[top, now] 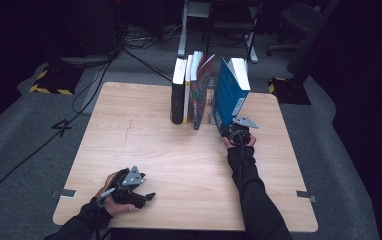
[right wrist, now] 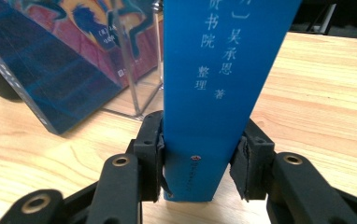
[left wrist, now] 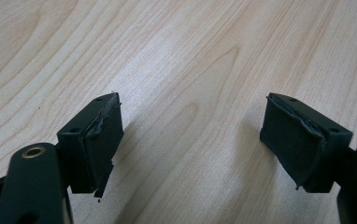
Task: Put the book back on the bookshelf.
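Just right of the leaning book row (top: 191, 90), the blue book (top: 230, 92) stands on the table (top: 129, 145), its spine clamped by the right gripper (right wrist: 200, 158); the left gripper (left wrist: 190, 140) rests well apart, jaws wide and empty.

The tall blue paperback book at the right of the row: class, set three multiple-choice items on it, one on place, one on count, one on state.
1. Where does the tall blue paperback book stand?
A. right of the row
B. left of the row
C. flat at the near edge

2. How many books stand left of it on the pale wooden table?
A. one
B. four
C. seven

3. How is the right claw?
A. open over bare wood
B. closed on the blue book's spine
C. holding a cup

Key: 1 A, it is rightmost in the high view; 2 B, black, white, white and red-covered; 3 B, both pads press the spine.
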